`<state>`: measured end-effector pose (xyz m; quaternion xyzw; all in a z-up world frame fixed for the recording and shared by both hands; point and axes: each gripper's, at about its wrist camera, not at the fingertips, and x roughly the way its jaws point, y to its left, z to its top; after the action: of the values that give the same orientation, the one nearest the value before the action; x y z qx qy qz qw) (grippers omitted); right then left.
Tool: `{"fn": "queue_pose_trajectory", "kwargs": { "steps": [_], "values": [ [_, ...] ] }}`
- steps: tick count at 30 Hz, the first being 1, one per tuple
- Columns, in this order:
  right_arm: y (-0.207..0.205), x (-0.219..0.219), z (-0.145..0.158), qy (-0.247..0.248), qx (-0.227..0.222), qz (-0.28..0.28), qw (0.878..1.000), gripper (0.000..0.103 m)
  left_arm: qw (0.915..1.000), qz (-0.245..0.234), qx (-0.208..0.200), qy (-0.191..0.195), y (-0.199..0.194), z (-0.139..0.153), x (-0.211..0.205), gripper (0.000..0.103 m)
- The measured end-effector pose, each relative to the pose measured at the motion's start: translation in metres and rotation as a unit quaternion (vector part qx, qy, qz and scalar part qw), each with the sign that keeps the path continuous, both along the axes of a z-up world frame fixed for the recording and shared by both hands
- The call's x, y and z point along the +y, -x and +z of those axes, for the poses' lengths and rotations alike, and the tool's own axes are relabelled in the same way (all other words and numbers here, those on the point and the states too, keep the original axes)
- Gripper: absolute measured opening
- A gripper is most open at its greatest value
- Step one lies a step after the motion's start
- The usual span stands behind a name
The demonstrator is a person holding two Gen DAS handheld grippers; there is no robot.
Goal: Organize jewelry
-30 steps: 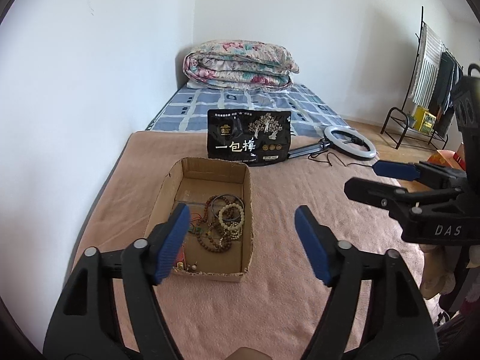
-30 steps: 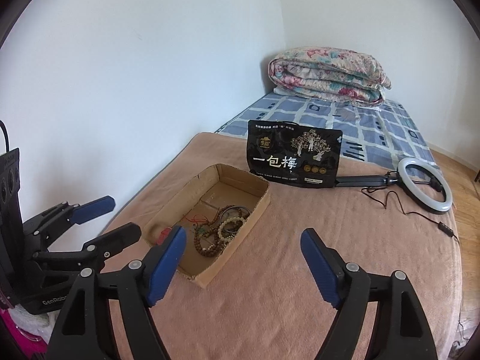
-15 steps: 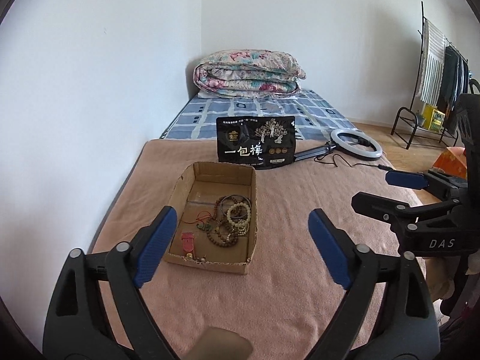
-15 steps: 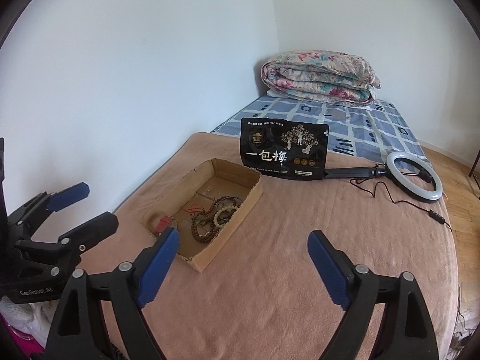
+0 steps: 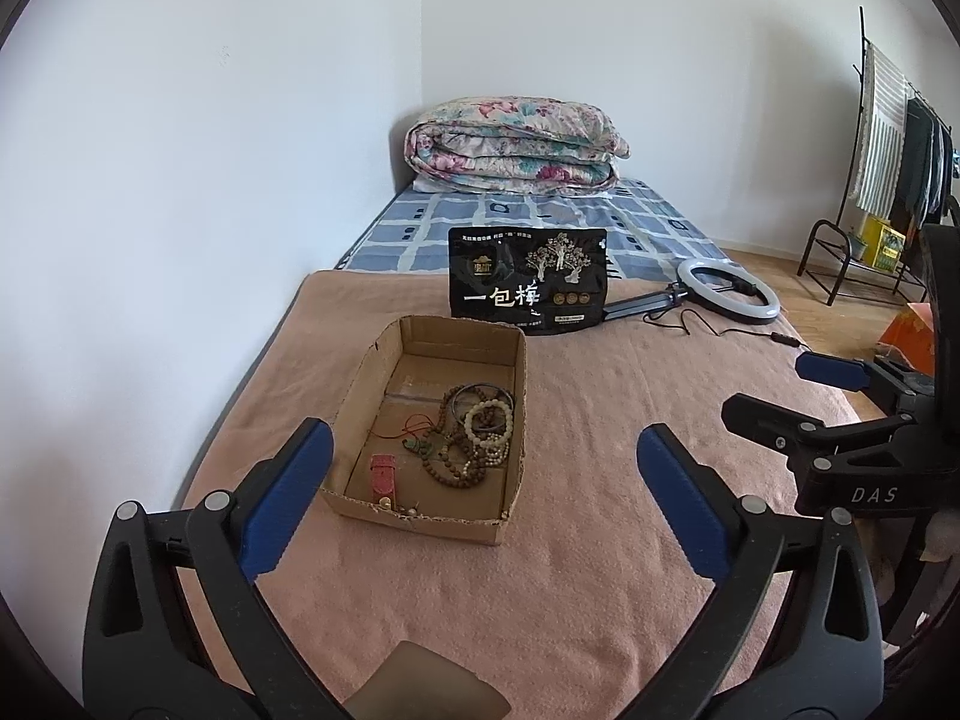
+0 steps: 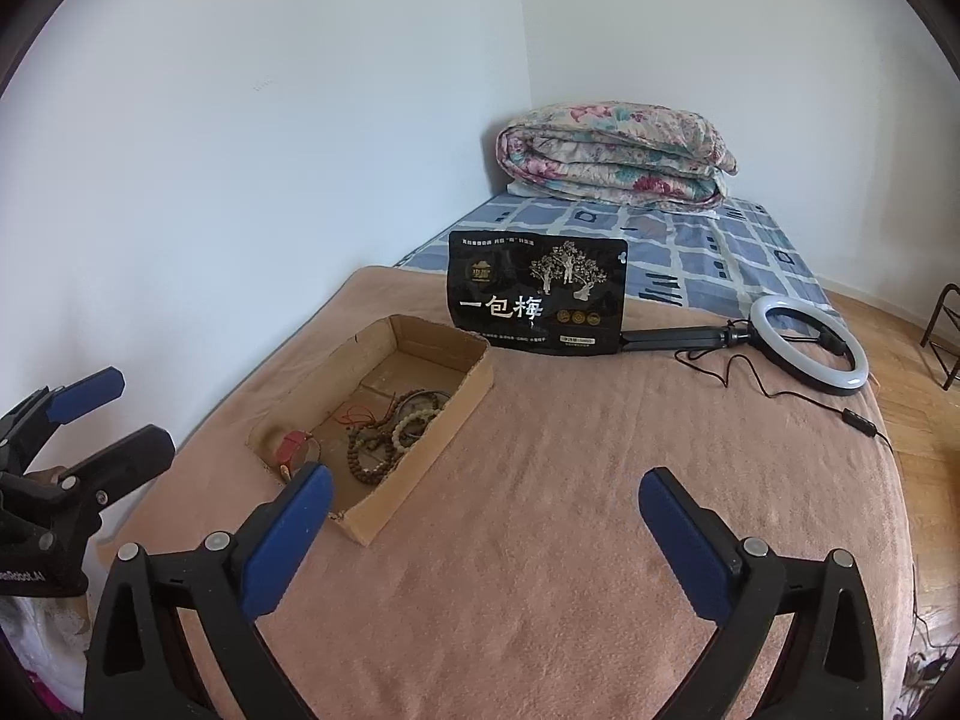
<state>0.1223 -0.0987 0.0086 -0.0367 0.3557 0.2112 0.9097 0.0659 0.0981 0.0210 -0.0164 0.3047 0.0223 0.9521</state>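
Observation:
A shallow cardboard box [image 5: 366, 369] sits on the pink blanket and also shows in the right wrist view [image 6: 474, 387]. It holds a tangle of bead bracelets [image 5: 474, 438] [image 6: 390, 429] and a small red piece [image 5: 383, 473] [image 6: 292, 447]. My left gripper [image 5: 483, 498] is open and empty, held above the blanket near the box's front edge. My right gripper [image 6: 483, 537] is open and empty, to the right of the box. Each gripper shows in the other's view: the right one [image 5: 786, 396], the left one [image 6: 114, 420].
A black snack bag [image 5: 528, 282] stands behind the box. A ring light [image 5: 726, 291] with its cable lies at the right. A folded floral quilt [image 5: 516, 147] lies at the bed's far end. A clothes rack [image 5: 888, 180] stands on the floor at the right.
Both grippers have pulled back and risen from the box, so it looks smaller and farther away. Both stay open and empty.

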Motion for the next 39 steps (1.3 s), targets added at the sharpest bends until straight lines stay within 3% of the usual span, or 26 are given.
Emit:
{"fn": "queue_pose_trajectory", "kwargs": {
  "steps": [10,39],
  "values": [
    [-0.001,-0.005,-0.008,0.016,0.0,-0.008,1.0,0.103,0.9999,-0.005,0.004,-0.015,-0.001,-0.006,-0.011,0.103],
    [0.0,0.0,-0.008,0.015,0.002,-0.006,1.0,0.103,1.0,0.007,0.001,-0.002,-0.001,-0.005,-0.002,0.103]
  ]
}}
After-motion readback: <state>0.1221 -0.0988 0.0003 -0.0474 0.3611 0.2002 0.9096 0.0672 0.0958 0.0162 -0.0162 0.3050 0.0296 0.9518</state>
